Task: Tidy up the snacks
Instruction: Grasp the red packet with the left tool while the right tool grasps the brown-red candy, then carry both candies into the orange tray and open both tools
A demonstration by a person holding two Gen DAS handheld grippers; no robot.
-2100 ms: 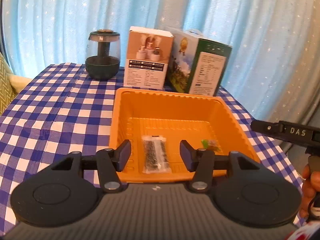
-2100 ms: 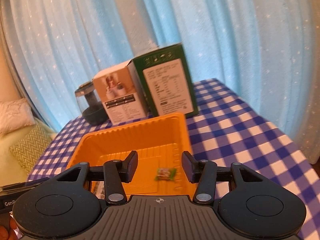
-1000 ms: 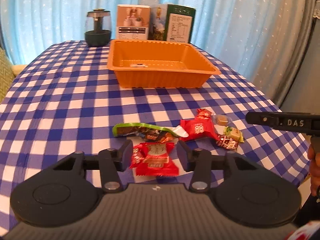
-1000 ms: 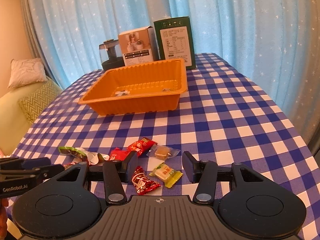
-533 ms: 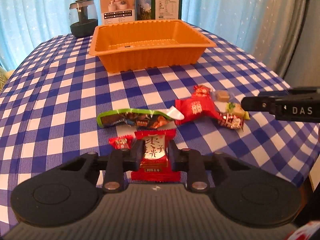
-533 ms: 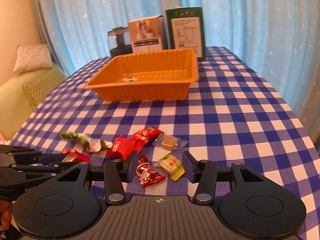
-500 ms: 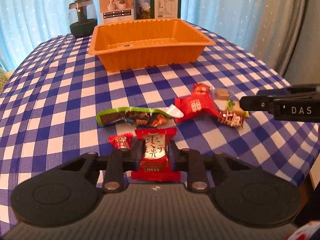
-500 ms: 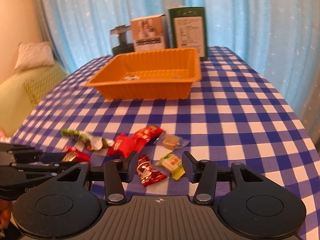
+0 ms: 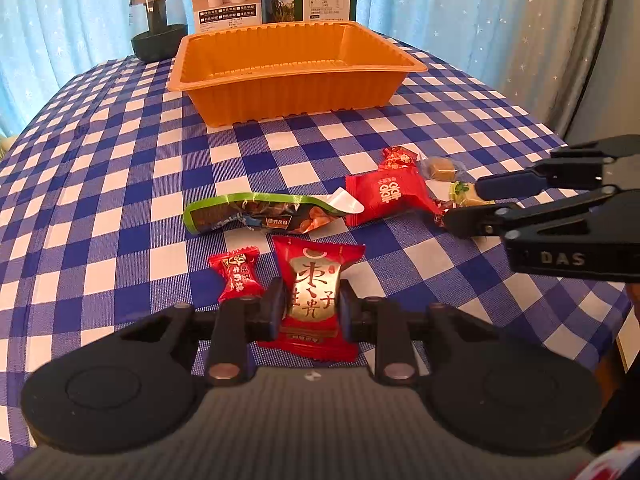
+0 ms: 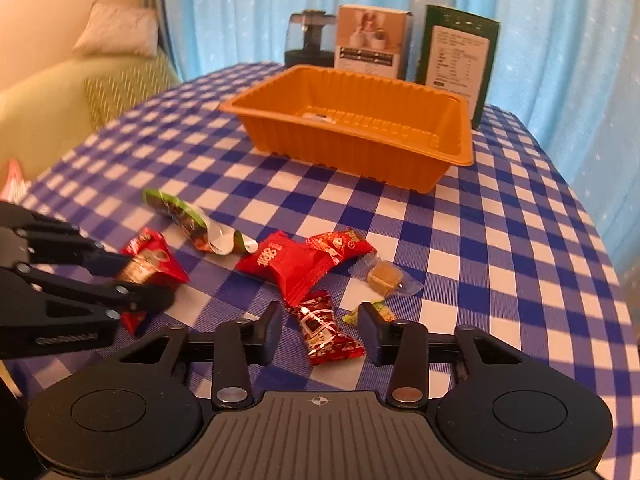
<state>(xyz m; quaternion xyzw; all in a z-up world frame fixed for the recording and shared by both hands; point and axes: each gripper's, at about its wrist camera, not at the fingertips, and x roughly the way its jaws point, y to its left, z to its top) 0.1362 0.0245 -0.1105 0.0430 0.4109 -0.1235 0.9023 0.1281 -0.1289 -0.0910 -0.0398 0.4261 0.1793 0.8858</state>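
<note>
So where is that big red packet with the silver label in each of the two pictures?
Left wrist view: the red packet with the silver label sits bottom centre, clamped in the left gripper.
Right wrist view: it shows at the left edge, partly hidden by that gripper's fingers.
Shared landmark: the orange tray, standing farther back on the checked cloth in both.

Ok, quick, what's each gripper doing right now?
Left gripper: shut on the red jujube packet.
Right gripper: open, straddling the shiny red candy on the table.
</note>
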